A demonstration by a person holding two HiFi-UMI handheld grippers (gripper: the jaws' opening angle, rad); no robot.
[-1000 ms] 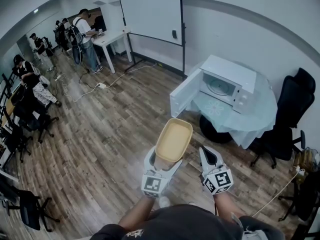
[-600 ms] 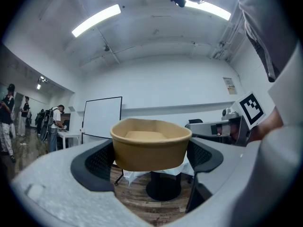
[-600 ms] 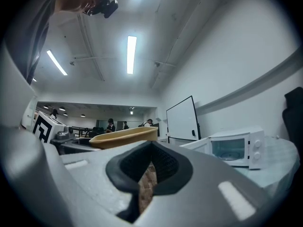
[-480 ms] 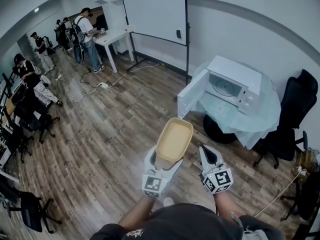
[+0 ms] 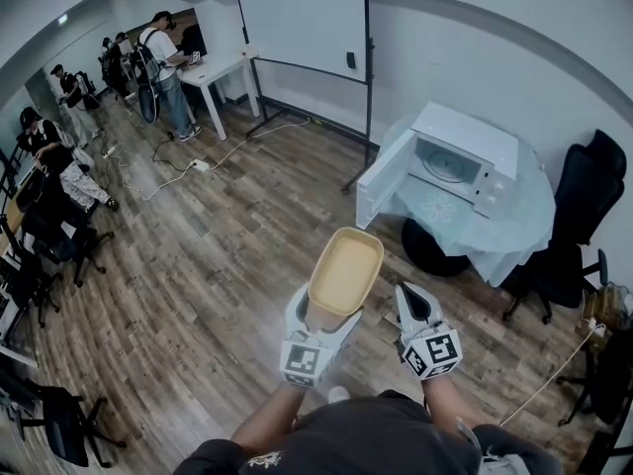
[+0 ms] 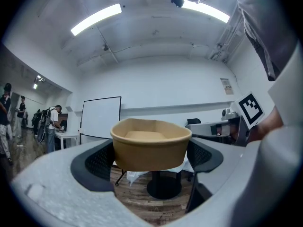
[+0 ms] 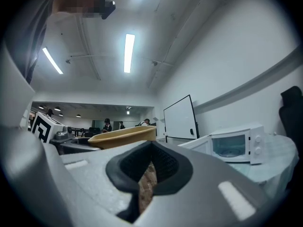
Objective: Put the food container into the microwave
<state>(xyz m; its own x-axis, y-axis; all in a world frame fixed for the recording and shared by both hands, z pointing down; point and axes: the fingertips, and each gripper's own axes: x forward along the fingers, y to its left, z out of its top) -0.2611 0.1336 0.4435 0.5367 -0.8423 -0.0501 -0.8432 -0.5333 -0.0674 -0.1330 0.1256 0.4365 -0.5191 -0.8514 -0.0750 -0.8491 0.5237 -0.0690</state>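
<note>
A tan, empty food container [image 5: 344, 269] is held above the wooden floor, gripped at its near end by my left gripper [image 5: 318, 317], which is shut on it. In the left gripper view the container [image 6: 150, 143] sits squarely between the dark pads [image 6: 102, 162]. My right gripper [image 5: 415, 309] hangs just right of the container, jaws shut with nothing in them; its own view shows the container's rim [image 7: 124, 136] to the left. The white microwave [image 5: 457, 161] stands ahead at the right with its door [image 5: 384, 188] swung open and the cavity empty; it also shows as the microwave [image 7: 236, 144] in the right gripper view.
The microwave rests on a round table with a pale blue cloth [image 5: 504, 228]. Black office chairs [image 5: 586, 198] stand right of it. A whiteboard on a stand [image 5: 302, 20] is at the back. Several people [image 5: 163, 65] stand by a white desk far left; cables lie on the floor [image 5: 178, 171].
The view has shifted slightly toward the microwave table. Both grippers and the container keep the same pose in front of me.
</note>
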